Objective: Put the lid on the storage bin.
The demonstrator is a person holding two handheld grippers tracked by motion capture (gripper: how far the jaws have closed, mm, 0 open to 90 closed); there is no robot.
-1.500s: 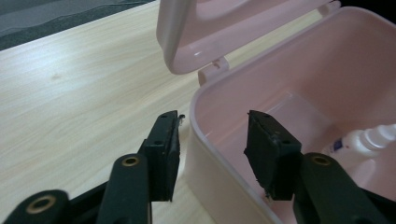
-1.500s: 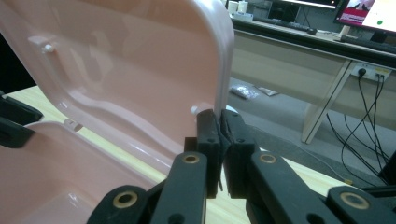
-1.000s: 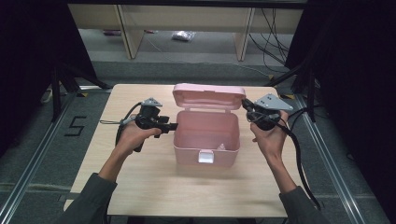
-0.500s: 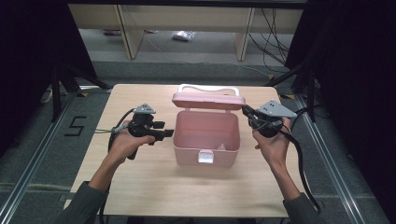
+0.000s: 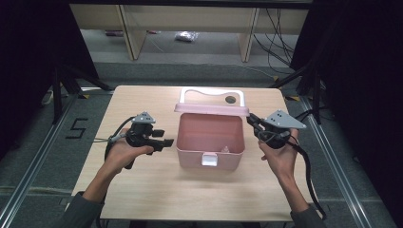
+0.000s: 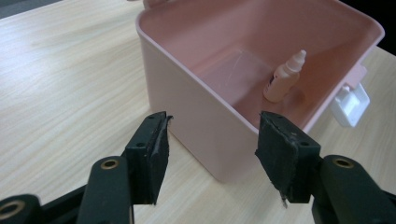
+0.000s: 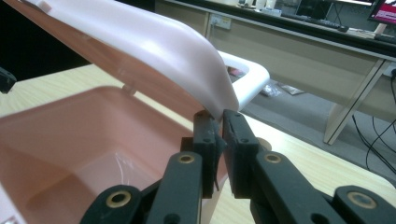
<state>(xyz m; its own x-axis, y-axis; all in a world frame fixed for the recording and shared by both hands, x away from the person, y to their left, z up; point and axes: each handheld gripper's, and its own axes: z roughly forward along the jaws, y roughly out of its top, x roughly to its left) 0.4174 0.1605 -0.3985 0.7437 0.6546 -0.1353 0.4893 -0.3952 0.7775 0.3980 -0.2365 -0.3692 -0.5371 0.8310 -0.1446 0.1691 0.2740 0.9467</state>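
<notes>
High view puts our pink box (image 5: 210,142) at table centre. We pinch its lid (image 7: 154,51) corner with the right gripper (image 7: 218,122) at three o'clock, steadying it half-raised; the left gripper (image 6: 212,149), jaws apart and just widening, waits empty at nine o'clock.

My high view is evenly lit from above on the table (image 5: 142,190), with soft shadows under the box (image 5: 211,142), while the room's sides drop to near black. The left gripper view is bright and sharp, with a faint sheen on the wood. In the right gripper view the lid (image 7: 154,51) glares pale and the far desks blur.
</notes>
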